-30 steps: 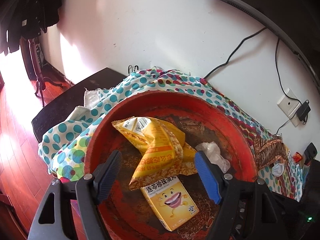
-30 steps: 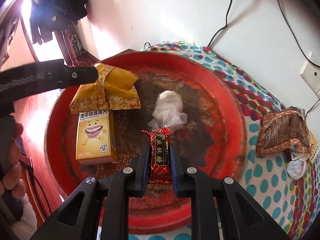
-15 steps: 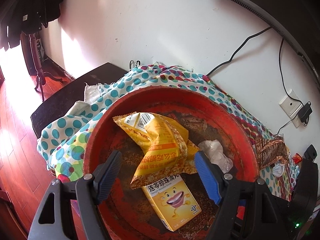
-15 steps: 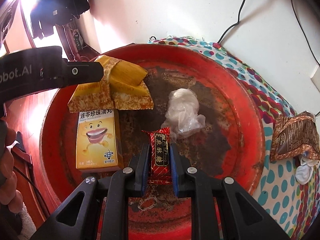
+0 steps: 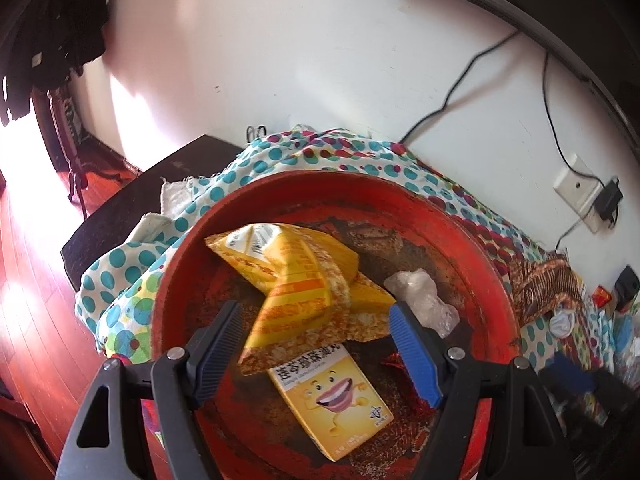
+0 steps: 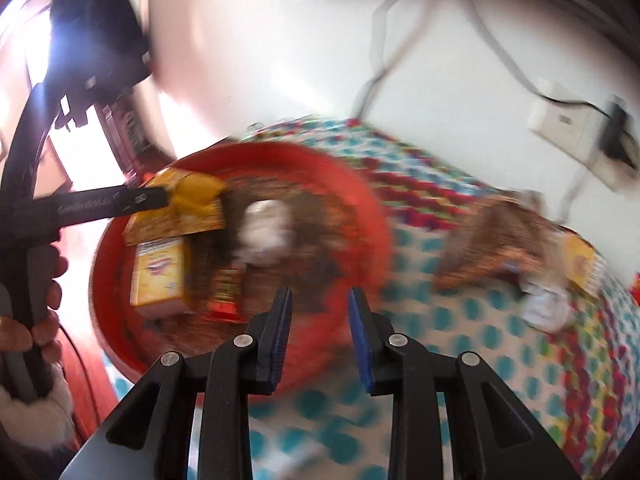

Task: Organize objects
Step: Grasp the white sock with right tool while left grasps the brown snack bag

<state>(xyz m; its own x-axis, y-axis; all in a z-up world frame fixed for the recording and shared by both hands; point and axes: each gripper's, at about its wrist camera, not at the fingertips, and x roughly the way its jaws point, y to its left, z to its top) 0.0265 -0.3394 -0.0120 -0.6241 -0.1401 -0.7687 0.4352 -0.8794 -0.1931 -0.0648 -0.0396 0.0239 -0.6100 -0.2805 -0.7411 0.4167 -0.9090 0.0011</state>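
A round red tray (image 5: 476, 240) sits on a polka-dot cloth (image 5: 120, 280). In it lie a crumpled yellow snack bag (image 5: 296, 280), a yellow box with a smiling face (image 5: 336, 396), a wad of clear plastic (image 5: 420, 300) and a red wrapped bar (image 5: 404, 372). My left gripper (image 5: 316, 340) is open and empty, hovering over the bag and box. In the blurred right wrist view, my right gripper (image 6: 319, 312) is open and empty above the tray (image 6: 360, 200) at its near right rim. The red bar (image 6: 224, 300) lies in the tray beside the box (image 6: 160, 276).
A brown snack bag (image 6: 500, 240), a white crumpled item (image 6: 544, 308) and a yellow packet (image 6: 580, 260) lie on the cloth right of the tray. A wall socket with a plugged charger (image 6: 576, 132) and cables are on the white wall. Wooden floor (image 5: 28, 280) lies to the left.
My right gripper opened and let go of the red bar, which now lies in the tray. The gripper pulled back and swung right, blurring its view. The left gripper barely moved.
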